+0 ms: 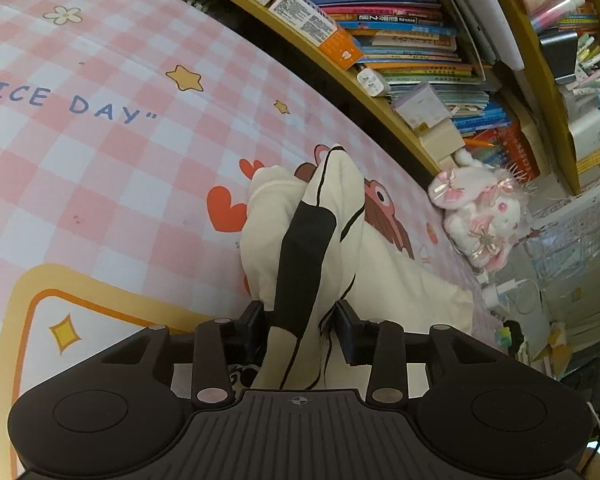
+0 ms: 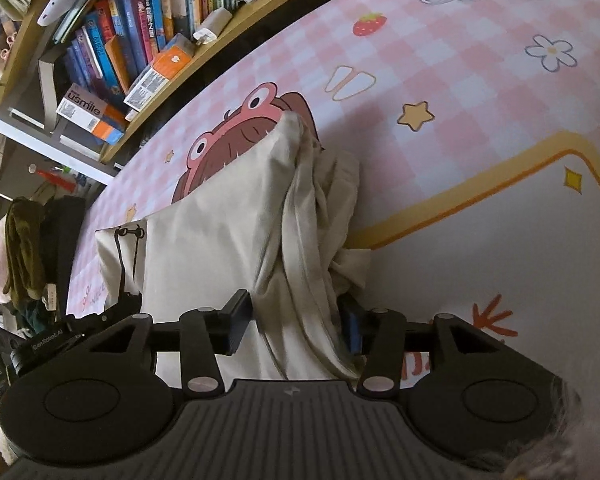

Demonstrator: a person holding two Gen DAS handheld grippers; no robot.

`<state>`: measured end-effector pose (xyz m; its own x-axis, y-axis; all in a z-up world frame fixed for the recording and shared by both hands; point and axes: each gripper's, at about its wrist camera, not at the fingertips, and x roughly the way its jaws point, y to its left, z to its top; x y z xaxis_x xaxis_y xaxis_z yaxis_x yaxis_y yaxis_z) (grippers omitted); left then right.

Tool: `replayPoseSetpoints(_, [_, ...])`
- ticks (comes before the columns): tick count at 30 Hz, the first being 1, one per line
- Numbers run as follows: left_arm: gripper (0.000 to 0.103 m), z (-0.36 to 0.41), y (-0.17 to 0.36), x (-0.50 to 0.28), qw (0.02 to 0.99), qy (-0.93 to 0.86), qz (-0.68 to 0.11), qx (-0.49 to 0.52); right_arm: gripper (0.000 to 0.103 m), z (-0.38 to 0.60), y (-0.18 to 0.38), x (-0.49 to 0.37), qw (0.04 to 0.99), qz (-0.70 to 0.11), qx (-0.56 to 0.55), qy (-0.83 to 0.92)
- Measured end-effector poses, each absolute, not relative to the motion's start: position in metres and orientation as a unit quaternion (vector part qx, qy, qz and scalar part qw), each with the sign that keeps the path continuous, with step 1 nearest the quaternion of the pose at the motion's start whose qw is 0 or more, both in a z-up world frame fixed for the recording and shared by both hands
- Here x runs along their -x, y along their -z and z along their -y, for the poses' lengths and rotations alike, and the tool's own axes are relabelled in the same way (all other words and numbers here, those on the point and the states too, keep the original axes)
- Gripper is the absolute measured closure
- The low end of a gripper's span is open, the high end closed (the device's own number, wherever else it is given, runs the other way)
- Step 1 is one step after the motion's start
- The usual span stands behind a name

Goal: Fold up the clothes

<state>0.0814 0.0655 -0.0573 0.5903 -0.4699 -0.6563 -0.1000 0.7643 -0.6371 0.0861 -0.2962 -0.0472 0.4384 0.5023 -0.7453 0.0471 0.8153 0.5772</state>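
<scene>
A cream garment with black trim (image 1: 300,248) lies bunched on the pink checked table mat (image 1: 100,128). My left gripper (image 1: 300,320) is shut on a bunched part of it that has a black panel and a thin black line. In the right wrist view the same cream garment (image 2: 220,232) spreads over the mat (image 2: 460,60), with a black drawstring at its left edge. My right gripper (image 2: 296,328) is shut on a gathered fold of the cream cloth. Both hold the cloth a little above the mat.
A wooden bookshelf full of books (image 1: 400,40) runs along the far edge of the table; it also shows in the right wrist view (image 2: 132,40). A pink and white plush toy (image 1: 480,208) sits at the table's end. Chargers and cables (image 1: 508,288) lie beside it.
</scene>
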Motion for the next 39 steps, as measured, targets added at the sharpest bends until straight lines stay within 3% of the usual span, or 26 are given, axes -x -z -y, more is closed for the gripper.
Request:
replayPoseSetpoints(4, [0.067, -0.062, 0.057, -0.083, 0.832, 0.109, -0.438, 0.324, 0.055, 0.286, 0.044, -0.092, 0.812, -0.511, -0.242, -0.146])
replayPoseSetpoints(5, [0.074, -0.061, 0.057, -0.082, 0.832, 0.108, -0.438, 0.322, 0.056, 0.285, 0.044, -0.092, 0.812, -0.512, -0.238, -0.147])
replayPoseSetpoints(6, [0.081, -0.059, 0.056, -0.082, 0.833, 0.109, -0.437, 0.321, 0.063, 0.285, 0.045, -0.092, 0.813, -0.513, -0.235, -0.147])
replayPoseSetpoints(9, [0.088, -0.056, 0.051, -0.078, 0.839, 0.115, -0.427, 0.316, 0.075, 0.287, 0.042, -0.090, 0.815, -0.508, -0.235, -0.149])
replayPoseSetpoints(13, [0.089, -0.050, 0.040, -0.074, 0.846, 0.123, -0.417, 0.309, 0.080, 0.286, 0.031, -0.085, 0.827, -0.489, -0.228, -0.156])
replayPoseSetpoints(39, [0.089, -0.069, 0.004, -0.080, 0.862, 0.134, -0.361, 0.330, 0.080, 0.269, -0.014, -0.100, 0.852, -0.443, -0.185, -0.208])
